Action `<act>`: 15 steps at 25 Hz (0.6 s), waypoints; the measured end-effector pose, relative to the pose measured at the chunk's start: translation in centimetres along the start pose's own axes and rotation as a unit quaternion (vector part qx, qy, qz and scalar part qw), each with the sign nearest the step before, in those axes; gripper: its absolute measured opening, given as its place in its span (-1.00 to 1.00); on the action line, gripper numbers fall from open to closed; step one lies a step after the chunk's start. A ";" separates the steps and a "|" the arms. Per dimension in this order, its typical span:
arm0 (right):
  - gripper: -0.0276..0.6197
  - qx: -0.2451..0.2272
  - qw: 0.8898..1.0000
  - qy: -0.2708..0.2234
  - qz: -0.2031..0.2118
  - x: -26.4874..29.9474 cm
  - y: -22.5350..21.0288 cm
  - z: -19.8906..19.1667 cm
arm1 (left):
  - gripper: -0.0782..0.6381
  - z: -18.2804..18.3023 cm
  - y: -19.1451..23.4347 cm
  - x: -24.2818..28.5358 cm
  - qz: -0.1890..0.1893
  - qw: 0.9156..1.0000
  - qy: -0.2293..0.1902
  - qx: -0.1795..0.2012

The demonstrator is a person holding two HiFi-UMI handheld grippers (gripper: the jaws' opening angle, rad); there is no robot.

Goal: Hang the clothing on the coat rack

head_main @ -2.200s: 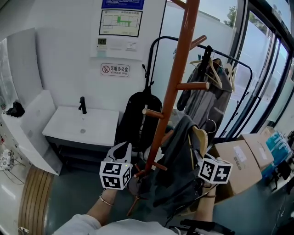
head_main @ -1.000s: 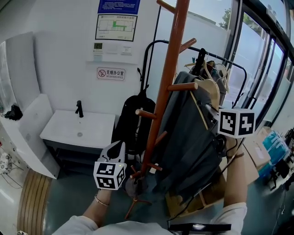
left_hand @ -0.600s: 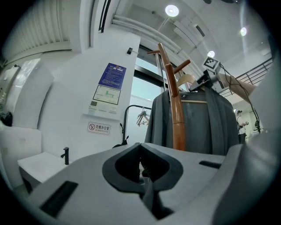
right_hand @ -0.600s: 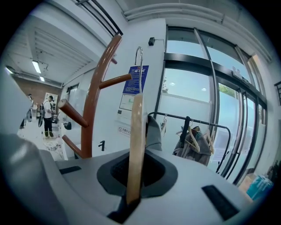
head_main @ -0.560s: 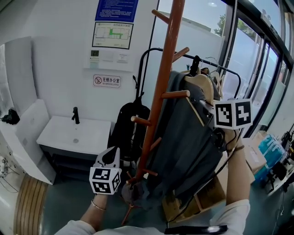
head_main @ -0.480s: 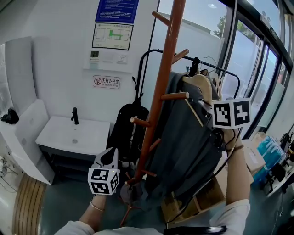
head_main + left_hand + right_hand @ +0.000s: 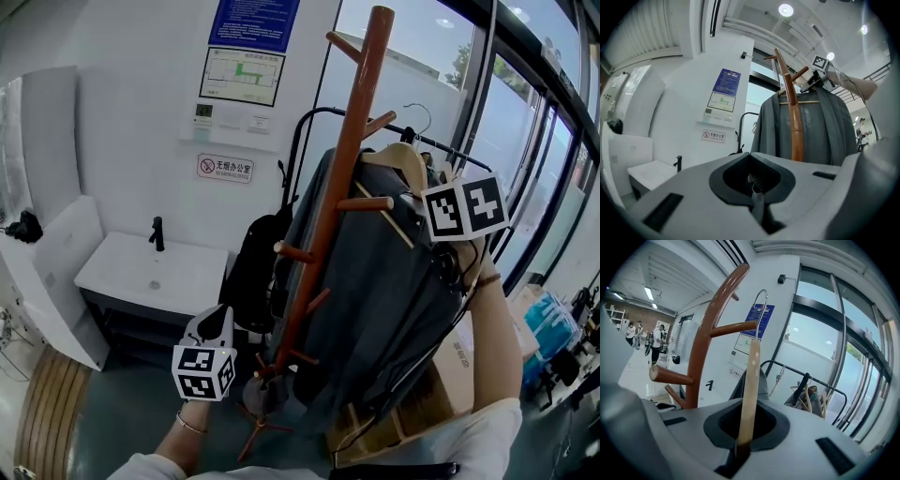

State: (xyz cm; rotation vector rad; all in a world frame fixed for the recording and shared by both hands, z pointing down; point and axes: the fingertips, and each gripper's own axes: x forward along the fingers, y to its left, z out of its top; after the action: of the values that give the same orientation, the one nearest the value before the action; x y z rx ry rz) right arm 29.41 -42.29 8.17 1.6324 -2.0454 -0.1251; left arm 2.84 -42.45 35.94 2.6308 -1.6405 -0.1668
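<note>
White wall and a sink counter (image 7: 122, 272) fill the left. The left tool (image 7: 218, 325) hangs low beside the coat rack (image 7: 349, 187), jaws together on nothing. Right of the pole, the right tool (image 7: 740, 446) is clamped tight on the wooden hanger (image 7: 750, 380) carrying the grey garment (image 7: 394, 291). Best to raise its hook (image 7: 761, 310) clear above a peg (image 7: 733, 327) — then lower until it seats.

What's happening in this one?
A person is hanging a grey garment, carried on a wooden hanger, onto the brown coat rack. The right tongs are clamped on the hanger and hold it up beside the upper pegs. Its metal hook does not look seated on a peg yet. The left tongs are shut and empty, low down left of the rack.
</note>
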 end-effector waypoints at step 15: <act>-0.84 0.006 0.998 0.015 0.066 2.7 2.6 -0.3 | -0.76 -0.8 1.6 -1.6 0.030 0.999 0.010 -0.004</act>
State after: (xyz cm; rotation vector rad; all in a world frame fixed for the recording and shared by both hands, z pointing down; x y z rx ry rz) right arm 26.87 -44.05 10.31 1.4923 -2.1282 -0.0407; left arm 0.78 -41.76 37.02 2.5656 -1.7070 -0.1441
